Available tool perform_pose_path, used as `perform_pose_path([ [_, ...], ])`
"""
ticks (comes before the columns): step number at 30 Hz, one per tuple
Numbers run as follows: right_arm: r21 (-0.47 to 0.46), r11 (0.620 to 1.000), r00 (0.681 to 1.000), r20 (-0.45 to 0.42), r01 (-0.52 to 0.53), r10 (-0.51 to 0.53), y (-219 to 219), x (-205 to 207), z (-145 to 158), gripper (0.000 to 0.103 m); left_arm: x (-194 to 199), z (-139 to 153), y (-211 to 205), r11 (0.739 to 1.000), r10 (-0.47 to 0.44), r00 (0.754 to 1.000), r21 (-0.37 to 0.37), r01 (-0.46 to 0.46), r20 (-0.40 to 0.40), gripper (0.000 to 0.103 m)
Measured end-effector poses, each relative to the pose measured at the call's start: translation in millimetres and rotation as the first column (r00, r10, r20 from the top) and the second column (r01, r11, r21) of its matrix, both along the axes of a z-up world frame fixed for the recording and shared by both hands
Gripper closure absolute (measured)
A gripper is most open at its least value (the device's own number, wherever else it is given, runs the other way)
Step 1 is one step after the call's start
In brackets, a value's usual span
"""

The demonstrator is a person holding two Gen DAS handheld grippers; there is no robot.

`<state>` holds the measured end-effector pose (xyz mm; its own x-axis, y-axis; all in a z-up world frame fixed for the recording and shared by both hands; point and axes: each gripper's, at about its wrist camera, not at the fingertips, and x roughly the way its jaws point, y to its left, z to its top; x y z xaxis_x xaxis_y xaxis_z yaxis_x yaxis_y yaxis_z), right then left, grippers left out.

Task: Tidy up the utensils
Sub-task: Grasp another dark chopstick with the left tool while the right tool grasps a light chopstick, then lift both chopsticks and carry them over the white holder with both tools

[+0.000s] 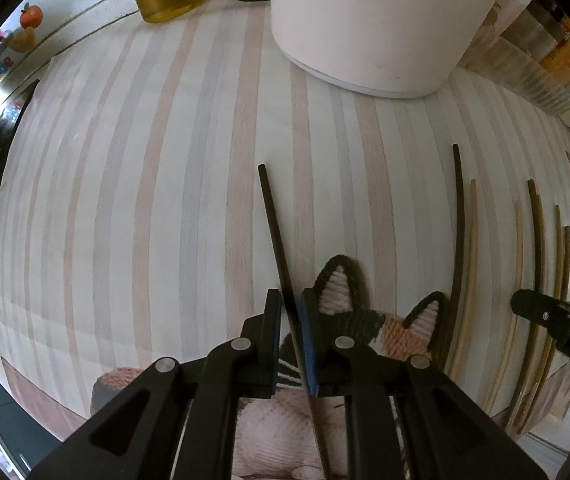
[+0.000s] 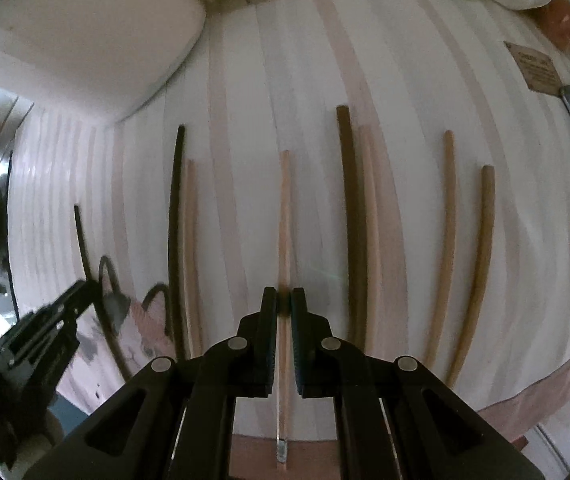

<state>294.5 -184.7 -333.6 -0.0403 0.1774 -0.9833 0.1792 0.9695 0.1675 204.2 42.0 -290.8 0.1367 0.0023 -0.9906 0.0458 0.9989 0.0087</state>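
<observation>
A striped cloth covers the desk [image 1: 133, 184], with a white pot [image 1: 369, 28] toward its far edge. The left gripper [image 1: 291, 308] has its fingers pinching a black chopstick [image 1: 273, 220] over a cat-shaped knitted mat [image 1: 349, 312] at the near edge. The right gripper [image 2: 283, 304] pinches a pale wooden chopstick [image 2: 284, 208] among other chopsticks lying in rows toward the right edge. Both grips sit far down the sticks, so either could swing or slip and knock the rows askew.

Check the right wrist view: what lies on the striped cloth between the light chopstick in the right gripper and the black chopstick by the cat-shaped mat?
One pale chopstick, lying right beside the black chopstick; between it and the held light chopstick the striped cloth is bare.
</observation>
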Motion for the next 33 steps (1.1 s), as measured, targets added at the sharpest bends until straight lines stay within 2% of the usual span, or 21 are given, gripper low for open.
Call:
perform_pose_path([
  [6, -0.114, 0.987, 0.992, 0.039, -0.114, 0.119, 31, -4, 5, 0.095, 3, -2, -13, 0.999, -0.035, 0.999, 0.034, 0.034, 0.025, 0.098],
  [13, -0.169, 0.961, 0.973, 0.025, -0.220, 0.227, 55, -16, 6, 0.096, 6, -5, -28, 0.996, -0.082, 0.996, 0.036, 0.081, 0.037, 0.099],
  [21, -0.177, 0.954, 0.969, -0.003, -0.243, 0.247, 82, -6, 3, 0.095, 17, -7, -39, 0.995, -0.094, 0.995, 0.036, 0.093, 0.028, 0.100],
  [29, -0.152, 0.963, 0.973, 0.025, -0.222, 0.229, 73, 2, 0, 0.096, 10, -6, -58, 0.995, -0.091, 0.995, 0.046, 0.089, 0.046, 0.100],
  [33, -0.103, 0.982, 0.982, 0.082, -0.160, 0.169, 56, -5, 4, 0.096, 3, 10, -71, 0.993, -0.111, 0.992, 0.044, 0.109, 0.067, 0.100],
])
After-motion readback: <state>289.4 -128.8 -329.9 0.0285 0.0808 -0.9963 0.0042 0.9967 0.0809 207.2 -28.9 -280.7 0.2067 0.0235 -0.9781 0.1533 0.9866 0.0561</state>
